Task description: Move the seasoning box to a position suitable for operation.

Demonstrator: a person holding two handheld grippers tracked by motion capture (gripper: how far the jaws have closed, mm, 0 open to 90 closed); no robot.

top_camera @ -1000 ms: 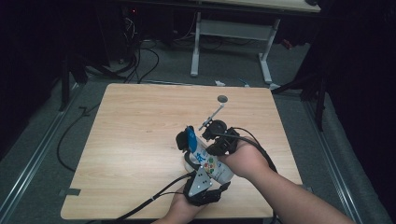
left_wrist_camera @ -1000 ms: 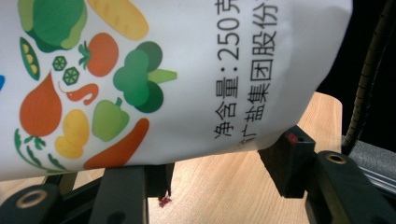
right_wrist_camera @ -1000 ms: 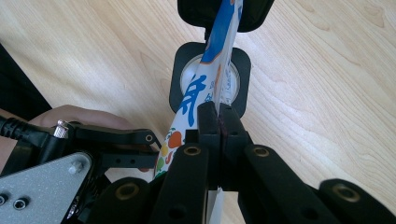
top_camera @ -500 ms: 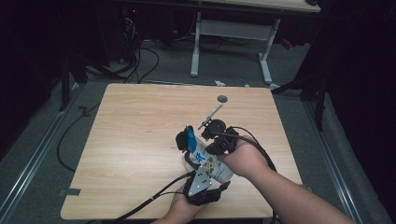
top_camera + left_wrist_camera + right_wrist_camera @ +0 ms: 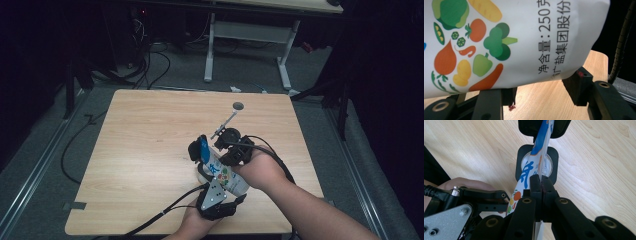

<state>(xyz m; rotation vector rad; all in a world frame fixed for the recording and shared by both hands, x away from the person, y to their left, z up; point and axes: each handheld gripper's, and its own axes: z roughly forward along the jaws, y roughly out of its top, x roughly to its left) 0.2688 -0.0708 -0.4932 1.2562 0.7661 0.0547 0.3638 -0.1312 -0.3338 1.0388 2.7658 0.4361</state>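
Note:
A white bag [image 5: 222, 175] printed with vegetables and blue characters hangs tilted over the table's near middle. My left gripper [image 5: 216, 181] holds its lower body; in the left gripper view the bag [image 5: 511, 37] lies between the two jaws of that gripper [image 5: 544, 87]. My right gripper [image 5: 541, 181] is shut on the bag's thin edge [image 5: 524, 182], and in the high view this gripper [image 5: 220, 156] comes in from the right. A black clip-like piece [image 5: 544, 126] sits across the bag's blue top [image 5: 204, 147]. Under the bag stands a black square holder [image 5: 522, 152] with a clear round cup in it.
The wooden table [image 5: 150, 150] has a small grey round disc [image 5: 238, 106] near its far edge and a thin rod [image 5: 224, 126] rising by the right gripper. Cables trail off the near edge. A white-legged desk [image 5: 210, 45] stands beyond, on the floor.

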